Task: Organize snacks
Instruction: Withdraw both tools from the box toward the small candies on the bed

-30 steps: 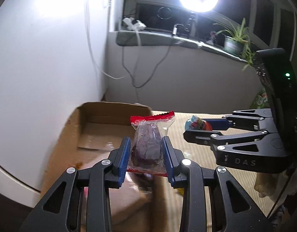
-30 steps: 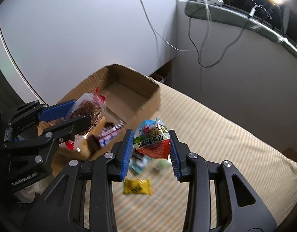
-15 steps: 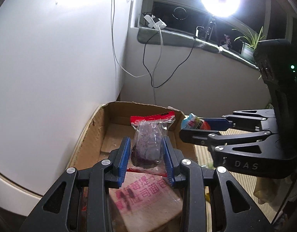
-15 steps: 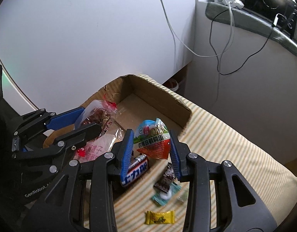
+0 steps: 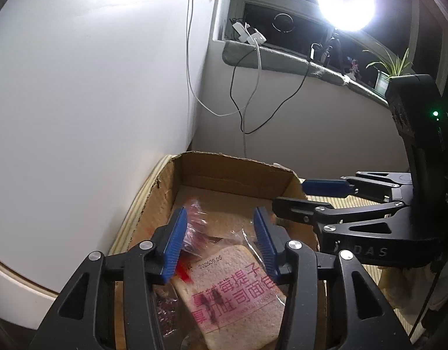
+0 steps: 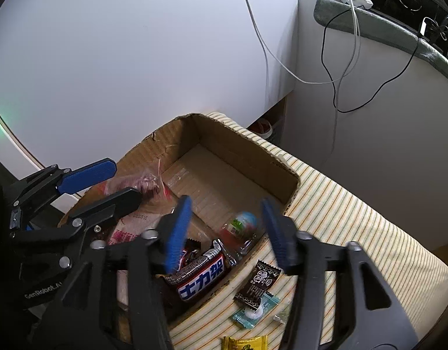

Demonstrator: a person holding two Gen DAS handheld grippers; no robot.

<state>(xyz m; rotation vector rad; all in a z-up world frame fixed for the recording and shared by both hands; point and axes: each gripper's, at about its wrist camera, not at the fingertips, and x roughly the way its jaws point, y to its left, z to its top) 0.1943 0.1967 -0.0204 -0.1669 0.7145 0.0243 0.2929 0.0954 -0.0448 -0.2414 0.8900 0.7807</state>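
The cardboard box (image 6: 238, 157) serves as reference; it rests on a striped yellow-green surface (image 6: 355, 218) beside a white wall (image 5: 92, 87). The left claw (image 5: 218, 242) stands wide over the box's near half, with nothing between its blue pads (image 5: 174, 242). Directly below it, inside the box, lies a wrapped bread slice (image 5: 235, 291) with pink lettering, and a clear packet with red trim (image 5: 194, 227) lies against the box's left side (contents dark, partly blurred). The right claw (image 6: 226, 233) is likewise spread wide and empty, positioned above the box's near right corner; its pads appear motion-blurred. In the right wrist view, a small egg snack packet (image 6: 241, 224) with a blue-green top lies on the box floor near the right wall, and a dark chocolate bar (image 6: 200, 274) with white and blue lettering lies at the near edge, just beside the egg packet. Outside the box, on the striped surface near its right front corner, lie a dark brown sachet (image 6: 259, 283), a teal candy wrapper (image 6: 253, 312) touching it, and a yellow candy (image 6: 247, 344) at the frame's lower edge. Beyond the box, white and black cables (image 5: 244, 87) hang from a windowsill (image 5: 282, 58), where a ring light (image 5: 345, 0) glares and a potted plant (image 5: 390, 67) stands.
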